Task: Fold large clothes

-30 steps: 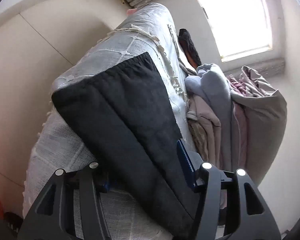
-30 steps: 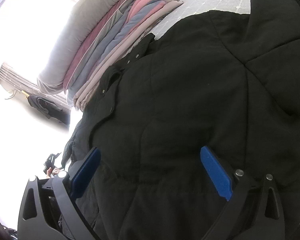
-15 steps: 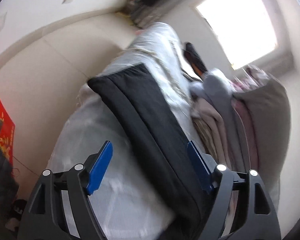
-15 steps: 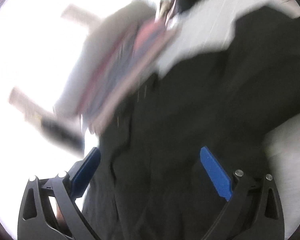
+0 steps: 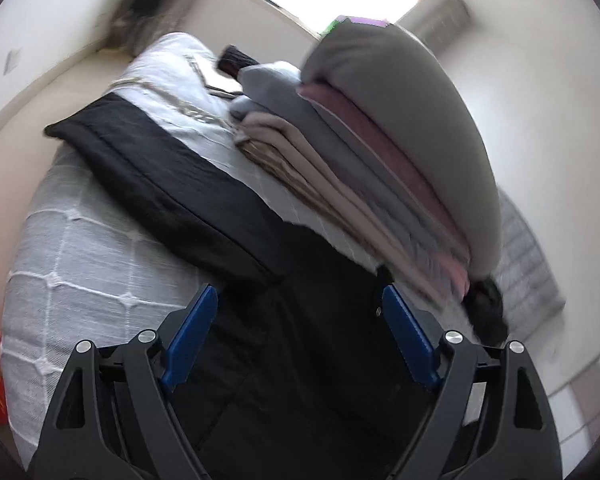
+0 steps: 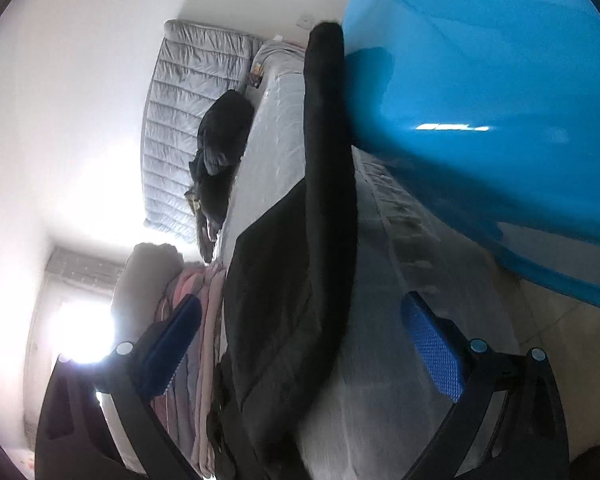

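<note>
Black quilted padded coat [image 5: 172, 184] lay spread on bed with white grid-stitched cover [image 5: 92, 264], one sleeve stretched flat. Left gripper [image 5: 300, 332] hovered over coat body, fingers wide apart, nothing held. Right gripper [image 6: 300, 340] hung beside bed edge, fingers [image 6: 432, 344] also spread, empty. Stack of folded grey, pink and beige garments [image 5: 380, 168] sat just beside coat. Risks, judged: thick slippery padding could slide off fingers; folding sweep could drag coat into stack and topple it; blue plastic tub [image 6: 500, 100] near right gripper could be knocked.
</note>
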`<state>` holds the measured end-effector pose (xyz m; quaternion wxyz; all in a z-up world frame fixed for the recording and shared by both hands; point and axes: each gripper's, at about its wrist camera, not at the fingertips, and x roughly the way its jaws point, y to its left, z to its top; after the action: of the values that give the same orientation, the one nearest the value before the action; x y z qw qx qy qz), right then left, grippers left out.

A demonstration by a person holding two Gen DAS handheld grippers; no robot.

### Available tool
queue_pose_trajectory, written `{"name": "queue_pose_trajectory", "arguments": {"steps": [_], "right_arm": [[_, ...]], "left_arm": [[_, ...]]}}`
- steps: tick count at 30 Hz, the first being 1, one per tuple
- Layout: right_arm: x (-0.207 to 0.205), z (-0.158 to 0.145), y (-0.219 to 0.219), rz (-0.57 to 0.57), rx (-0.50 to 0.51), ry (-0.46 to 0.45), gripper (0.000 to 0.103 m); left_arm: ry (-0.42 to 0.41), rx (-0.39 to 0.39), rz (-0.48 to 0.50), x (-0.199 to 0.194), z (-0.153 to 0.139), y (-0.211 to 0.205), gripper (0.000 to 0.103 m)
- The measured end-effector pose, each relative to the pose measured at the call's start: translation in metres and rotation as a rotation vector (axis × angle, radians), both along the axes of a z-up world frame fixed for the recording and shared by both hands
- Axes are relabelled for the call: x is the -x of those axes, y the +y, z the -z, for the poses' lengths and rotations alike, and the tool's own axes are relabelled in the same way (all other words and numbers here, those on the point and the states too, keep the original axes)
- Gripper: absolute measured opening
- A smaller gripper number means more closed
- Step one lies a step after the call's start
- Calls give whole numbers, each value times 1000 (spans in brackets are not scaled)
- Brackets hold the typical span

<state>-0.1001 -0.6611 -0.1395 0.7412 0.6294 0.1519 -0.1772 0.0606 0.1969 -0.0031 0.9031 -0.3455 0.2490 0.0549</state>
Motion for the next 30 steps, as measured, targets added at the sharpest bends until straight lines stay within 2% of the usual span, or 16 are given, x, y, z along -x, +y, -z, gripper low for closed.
{"name": "queue_pose_trajectory", "arguments": {"steps": [4,8,9,10,11,12,17,19,21,25,28,29,30], "right_arm": [[-29,9,-2,59,19,52,96],[-46,30,-4,108,-22,71,92],[-53,30,-5,89,-9,67,68],[-59,30,-5,58,1,68,30],[-65,26,-5,35,24,90,21],[-67,20,-4,30,53,73,12],[-56,-39,3,19,185,-60,11],[-55,-70,13,2,266,-105,11],[-65,-111,36,-47,387,-140,11],[-107,-174,116,-201,633,-160,11],[-146,-195,193,-361,794,-151,14],[-163,-198,231,-448,862,-139,15],[-176,-195,262,-522,905,-127,20]], "left_arm": [[39,23,-10,-7,9,-1,81],[48,37,3,-5,11,-2,81],[47,37,6,-5,11,-2,82],[45,36,10,-5,10,-3,82],[46,37,14,-4,11,-5,82],[51,44,19,-5,12,-5,82],[61,74,19,-4,15,-3,83],[55,78,17,-2,14,-2,83],[50,85,17,0,13,-1,83],[48,114,16,2,12,3,83],[43,135,4,5,11,9,83],[41,142,0,6,10,11,83],[39,147,-4,7,10,13,83]]}}
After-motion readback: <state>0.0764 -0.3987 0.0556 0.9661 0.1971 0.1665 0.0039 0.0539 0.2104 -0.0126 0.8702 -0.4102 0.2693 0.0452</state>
